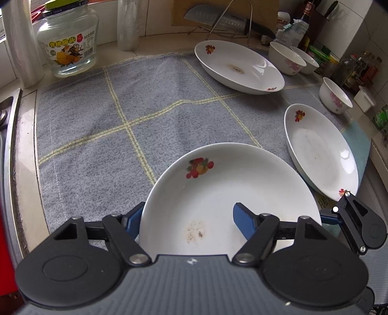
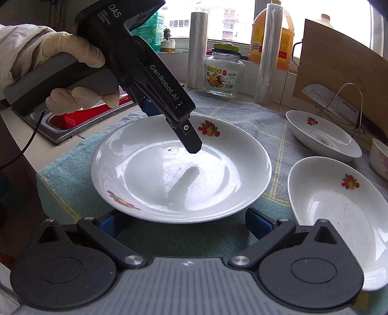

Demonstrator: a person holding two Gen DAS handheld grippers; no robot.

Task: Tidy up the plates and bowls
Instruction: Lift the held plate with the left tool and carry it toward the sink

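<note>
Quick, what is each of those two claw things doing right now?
Left gripper: fingers straddle the rim of the nearest plate, not clearly clamped yet.
Right gripper: open, holding nothing.

Daylit window [image 2: 218, 21] behind tiled kitchen counter [image 1: 155, 40]

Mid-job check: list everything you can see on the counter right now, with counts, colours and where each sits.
plates: 3, white with fruit print, on the towel
bowls: 3, white with pink flowers, far right
towel: 1, blue-grey check, covers the counter
jar: 1, clear, green lid, far left
film rolls: 2, clear, by the window
jug: 1, orange, windowsill
cutting board: 1, brown, leaning at the back
knife: 1, steel, against the board
left gripper: open, astride the nearest plate's rim
right gripper: open, empty
gloved hand: 1, holds the left gripper
</note>
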